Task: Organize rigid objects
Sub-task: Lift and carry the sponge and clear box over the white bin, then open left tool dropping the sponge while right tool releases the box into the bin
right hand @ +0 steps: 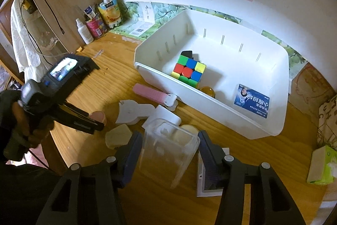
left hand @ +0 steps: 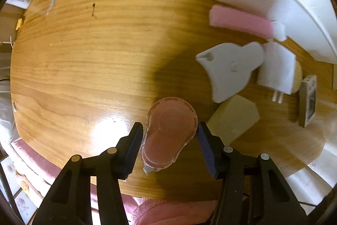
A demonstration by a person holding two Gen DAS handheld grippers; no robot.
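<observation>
While left tongs (left hand: 169, 125) grip pink dispenser (left hand: 168, 140), right tongs (right hand: 170, 134) clamp clear box (right hand: 166, 159), card (right hand: 251, 100) illegible.

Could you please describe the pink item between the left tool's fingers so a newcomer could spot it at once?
Start at the white bin on the wooden table, then go to the loose items in front of it. The correction tape dispenser lies flat between the left tool fingers. Unlike its opaque white and cream neighbours, it is translucent pink and teardrop-shaped.

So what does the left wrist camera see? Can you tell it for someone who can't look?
The left gripper closes around a pink correction-tape dispenser lying on a wooden table. To its right sit a white plastic piece, a white plug, a cream block and a pink clip beside a white bin.
</observation>
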